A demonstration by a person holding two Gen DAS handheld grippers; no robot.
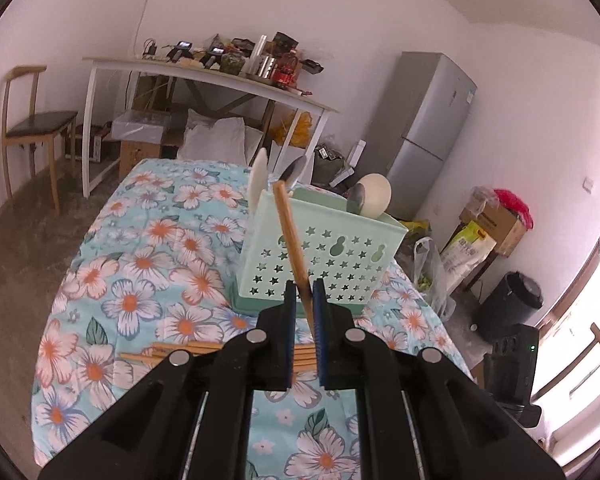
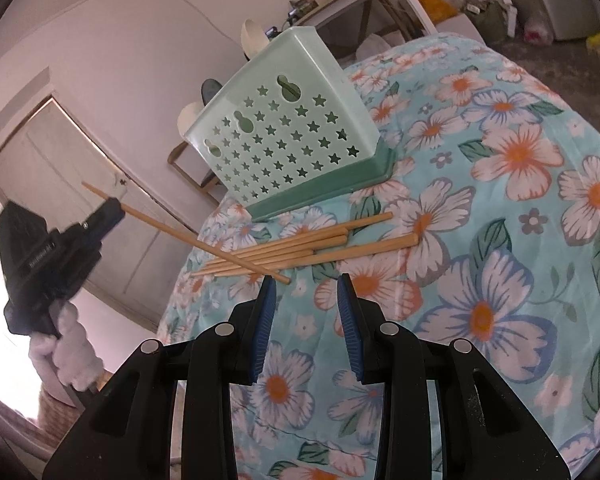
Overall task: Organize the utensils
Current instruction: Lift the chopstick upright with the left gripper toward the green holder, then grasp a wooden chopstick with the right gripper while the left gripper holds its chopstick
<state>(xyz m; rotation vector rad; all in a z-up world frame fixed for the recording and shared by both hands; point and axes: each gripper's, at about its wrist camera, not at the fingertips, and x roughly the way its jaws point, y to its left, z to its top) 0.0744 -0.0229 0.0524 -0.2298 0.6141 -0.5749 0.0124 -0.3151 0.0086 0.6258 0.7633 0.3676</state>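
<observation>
My left gripper [image 1: 303,286] is shut on one wooden chopstick [image 1: 290,236], which points up in front of the mint green utensil holder [image 1: 332,256]. The right wrist view shows the same gripper [image 2: 112,206] lifted at the left, with the chopstick [image 2: 204,246] slanting down over the table. The holder [image 2: 296,136] has star-shaped holes and holds white and dark spoons [image 1: 374,196]. Several loose chopsticks [image 2: 312,246] lie on the floral cloth before the holder. My right gripper [image 2: 306,284] is open and empty, just short of that pile.
The floral tablecloth [image 2: 500,240] covers the table, with its edges falling away on the left and far side. Behind stand a cluttered white table [image 1: 204,72], a wooden chair [image 1: 28,124], a grey fridge [image 1: 432,128], boxes and a black bin [image 1: 516,300].
</observation>
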